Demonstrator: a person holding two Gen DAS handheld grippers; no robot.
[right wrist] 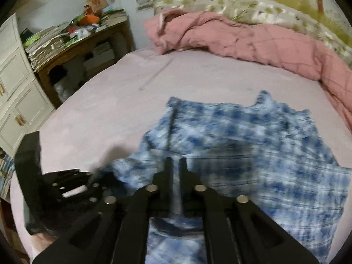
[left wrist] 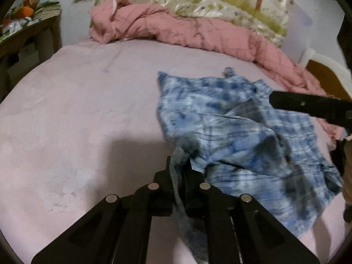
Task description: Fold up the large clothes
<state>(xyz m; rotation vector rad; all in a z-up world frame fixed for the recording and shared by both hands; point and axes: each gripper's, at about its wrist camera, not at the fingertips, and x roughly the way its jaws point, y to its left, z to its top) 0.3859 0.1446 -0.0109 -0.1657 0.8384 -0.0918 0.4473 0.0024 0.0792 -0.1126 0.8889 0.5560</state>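
Both jaws were pinched on cloth: the left gripper (left wrist: 178, 165) and right gripper (right wrist: 176, 165) each clamped an edge of the blue plaid shirt (right wrist: 253, 149). Shirt lay crumpled on the pink bedsheet (left wrist: 88, 110), near the pink quilt (right wrist: 242, 39).

Motion blur is smearing the blue plaid garment (right wrist: 253, 145) in both views, leaving its seams and folds unreadable. The right gripper (left wrist: 308, 106) is running off the right edge of the left wrist view, and the left gripper (right wrist: 72, 189) is lying blurred at the lower left of the right wrist view. The items on the wooden side table (right wrist: 88, 41) are showing too small to identify.
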